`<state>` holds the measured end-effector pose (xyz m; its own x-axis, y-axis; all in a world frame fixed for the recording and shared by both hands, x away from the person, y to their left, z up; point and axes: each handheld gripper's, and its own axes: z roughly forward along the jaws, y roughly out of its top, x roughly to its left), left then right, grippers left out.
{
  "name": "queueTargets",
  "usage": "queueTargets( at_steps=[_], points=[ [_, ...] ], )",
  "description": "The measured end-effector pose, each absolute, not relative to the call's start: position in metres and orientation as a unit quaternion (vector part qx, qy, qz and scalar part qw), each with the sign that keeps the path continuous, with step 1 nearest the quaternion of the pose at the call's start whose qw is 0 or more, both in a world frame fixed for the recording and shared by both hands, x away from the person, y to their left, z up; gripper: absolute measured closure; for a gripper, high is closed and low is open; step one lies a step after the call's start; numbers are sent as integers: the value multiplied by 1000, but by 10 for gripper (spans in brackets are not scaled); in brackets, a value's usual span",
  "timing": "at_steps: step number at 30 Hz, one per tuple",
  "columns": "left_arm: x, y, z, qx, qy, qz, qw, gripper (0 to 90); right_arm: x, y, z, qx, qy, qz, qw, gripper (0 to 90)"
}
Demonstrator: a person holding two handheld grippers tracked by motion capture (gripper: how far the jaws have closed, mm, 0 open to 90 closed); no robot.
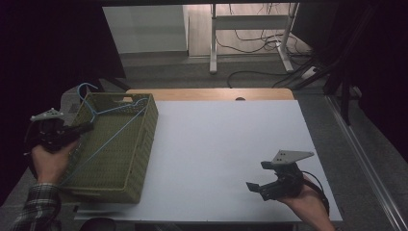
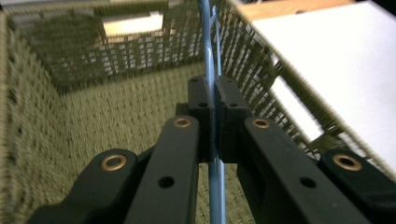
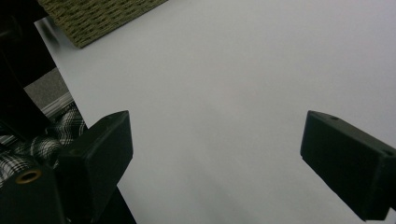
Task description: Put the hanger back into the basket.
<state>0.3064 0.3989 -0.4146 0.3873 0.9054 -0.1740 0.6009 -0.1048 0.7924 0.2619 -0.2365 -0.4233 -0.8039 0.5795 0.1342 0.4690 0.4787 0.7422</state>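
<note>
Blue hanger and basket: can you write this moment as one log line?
left gripper: shut on blue hanger | hanger: over green basket | right gripper: open, empty, above white table

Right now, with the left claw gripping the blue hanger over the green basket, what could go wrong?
1. The hanger lies slantwise across the basket, its hook poking over the far rim; it may catch on the mesh instead of dropping in.
2. The left claw pinches only the thin wire, so the hanger could swivel or slip.
3. The right claw hangs open, far off, and the basket may shift if the hanger snags.
</note>
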Motion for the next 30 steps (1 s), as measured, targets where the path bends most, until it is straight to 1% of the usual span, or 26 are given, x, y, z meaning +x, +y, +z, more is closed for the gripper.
queueTargets(
  at_steps=[7,12,13,15,17,18,19,20,22,23,26,29,30],
  points=[
    [316,394,-445,724,543,169,390,872,262,-236,-427,306,859,405,64,93],
    [319,394,-451,731,549,161,373,859,263,-236,-428,306,859,404,65,92],
    [317,393,-448,729,547,177,371,846,263,-237,-429,307,859,405,65,92],
    [316,393,-447,724,549,178,377,739,263,-238,-429,309,857,407,64,92],
    [313,395,-444,723,550,184,375,722,263,-238,-429,310,856,408,64,91],
    [312,395,-443,725,550,191,367,693,263,-239,-430,313,855,409,63,92],
    [307,396,-440,725,550,199,363,631,263,-240,-431,314,854,410,64,91],
    [307,396,-440,725,550,199,363,617,263,-241,-431,314,854,409,64,91],
    [299,396,-434,723,543,200,378,552,263,-242,-432,317,853,409,66,89],
    [299,396,-434,723,543,200,378,509,263,-242,-432,317,853,409,66,89],
    [288,387,-423,718,528,192,411,380,262,-246,-433,324,849,412,69,83],
    [280,371,-416,727,507,179,426,278,261,-249,-434,329,846,413,75,67],
    [280,371,-416,727,507,179,426,259,261,-250,-434,331,844,415,76,63]
  ],
)
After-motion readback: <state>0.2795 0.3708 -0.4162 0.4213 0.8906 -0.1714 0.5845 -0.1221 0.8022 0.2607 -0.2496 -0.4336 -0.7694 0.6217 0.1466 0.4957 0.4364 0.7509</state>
